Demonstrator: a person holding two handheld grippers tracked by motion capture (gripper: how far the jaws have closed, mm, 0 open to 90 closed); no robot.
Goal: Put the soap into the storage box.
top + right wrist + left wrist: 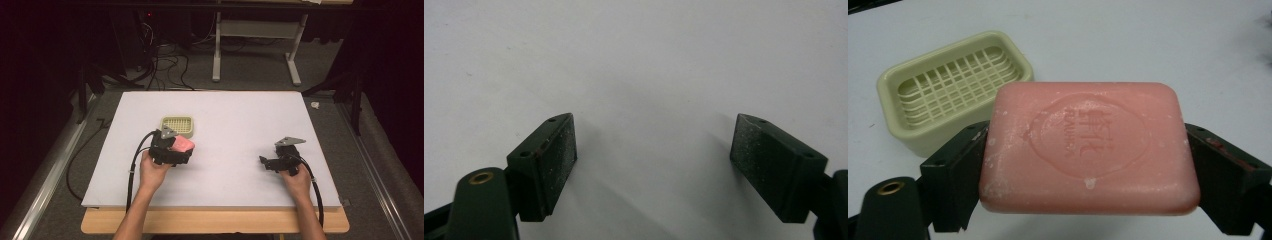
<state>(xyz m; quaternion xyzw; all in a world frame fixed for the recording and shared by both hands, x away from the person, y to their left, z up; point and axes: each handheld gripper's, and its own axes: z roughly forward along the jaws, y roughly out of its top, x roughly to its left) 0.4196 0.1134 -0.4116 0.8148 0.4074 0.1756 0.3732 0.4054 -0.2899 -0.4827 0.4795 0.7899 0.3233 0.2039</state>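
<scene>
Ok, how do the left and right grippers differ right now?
The left gripper is shut on the pink soap bar; the right gripper is open, jaws wide apart, nothing between. The left sits beside the soap dish; the right is over bare table. Both have black jaws.

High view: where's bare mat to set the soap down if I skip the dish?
The white mat lies bare between the left gripper and the right gripper, and along the far edge right of the soap dish. It is crowded where the pink soap, clamped by the left gripper, sits right next to the dish.
</scene>
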